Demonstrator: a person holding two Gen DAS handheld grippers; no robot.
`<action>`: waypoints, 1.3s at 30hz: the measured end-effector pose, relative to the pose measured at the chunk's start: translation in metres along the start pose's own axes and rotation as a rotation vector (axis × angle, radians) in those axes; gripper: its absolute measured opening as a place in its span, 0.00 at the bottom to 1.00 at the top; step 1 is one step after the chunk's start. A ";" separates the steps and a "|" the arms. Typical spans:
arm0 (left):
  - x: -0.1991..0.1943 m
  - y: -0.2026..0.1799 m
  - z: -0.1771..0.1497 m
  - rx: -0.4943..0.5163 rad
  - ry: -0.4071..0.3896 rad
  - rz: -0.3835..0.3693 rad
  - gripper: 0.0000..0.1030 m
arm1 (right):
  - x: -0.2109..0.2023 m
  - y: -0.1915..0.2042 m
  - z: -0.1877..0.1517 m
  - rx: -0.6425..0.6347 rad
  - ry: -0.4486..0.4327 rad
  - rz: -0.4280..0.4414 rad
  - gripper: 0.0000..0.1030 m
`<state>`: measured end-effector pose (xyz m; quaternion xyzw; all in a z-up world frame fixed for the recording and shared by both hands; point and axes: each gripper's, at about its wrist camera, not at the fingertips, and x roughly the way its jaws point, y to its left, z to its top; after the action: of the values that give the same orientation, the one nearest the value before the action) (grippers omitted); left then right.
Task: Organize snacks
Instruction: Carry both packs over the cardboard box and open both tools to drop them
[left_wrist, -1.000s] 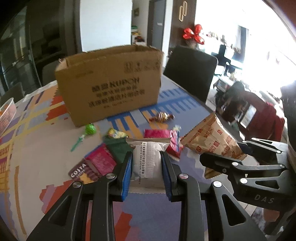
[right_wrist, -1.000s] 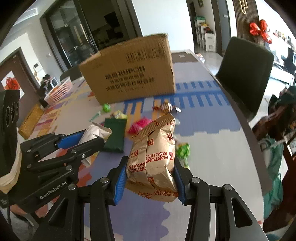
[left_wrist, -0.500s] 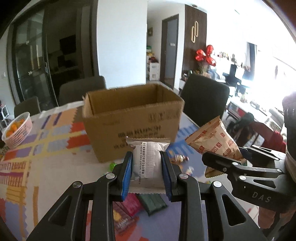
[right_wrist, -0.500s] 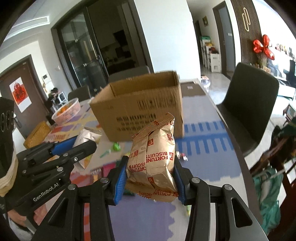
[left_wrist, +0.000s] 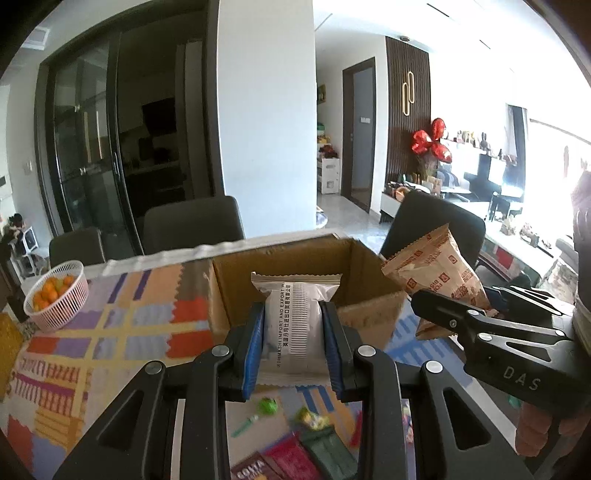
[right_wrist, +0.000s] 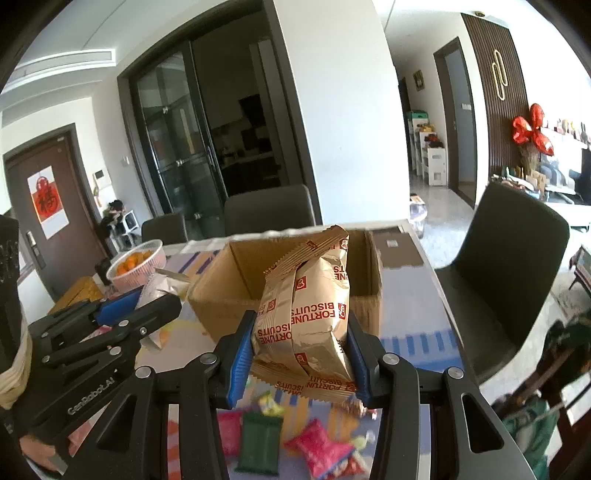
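Snacks are in both grips: the left hand-held gripper (left_wrist: 293, 345) is clenched on a white packet (left_wrist: 293, 325) printed with black text, its blue pads pressing the packet's two sides, and the right hand-held gripper (right_wrist: 300, 352) grasps a tan bag of Fortune Biscuits (right_wrist: 308, 314) the same way. Both packs are held in the air, off the tabletop (left_wrist: 110, 332), in front of an open cardboard box (left_wrist: 365, 269) whose brown inside shows beyond them. Below the grippers, on the near part of the patterned tabletop, loose snacks lie scattered: a dark green packet (right_wrist: 258, 443), pink packets (right_wrist: 319, 445), a green lollipop (left_wrist: 266, 406) and a brown Costa sachet (left_wrist: 255, 469). In the left wrist view the biscuit bag and right gripper appear to the right of the box. Far left on the tabletop stands a pink basket (left_wrist: 55, 306) of small orange fruit. Dark chairs (right_wrist: 269, 210) stand at the far side and another at the right edge, with glass doors and a white wall behind.
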<state>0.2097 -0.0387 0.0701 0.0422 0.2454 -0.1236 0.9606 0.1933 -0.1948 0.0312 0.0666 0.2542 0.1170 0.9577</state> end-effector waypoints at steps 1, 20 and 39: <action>0.003 0.002 0.004 -0.001 0.000 0.000 0.30 | 0.003 0.000 0.006 0.001 -0.002 -0.002 0.45; 0.088 0.036 0.052 -0.053 0.163 -0.008 0.30 | 0.081 -0.001 0.053 -0.076 0.105 -0.023 0.45; 0.056 0.033 0.036 -0.057 0.165 0.091 0.72 | 0.067 -0.014 0.047 -0.070 0.109 -0.101 0.67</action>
<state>0.2826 -0.0237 0.0750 0.0358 0.3248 -0.0691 0.9426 0.2764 -0.1938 0.0377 0.0136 0.3047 0.0810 0.9489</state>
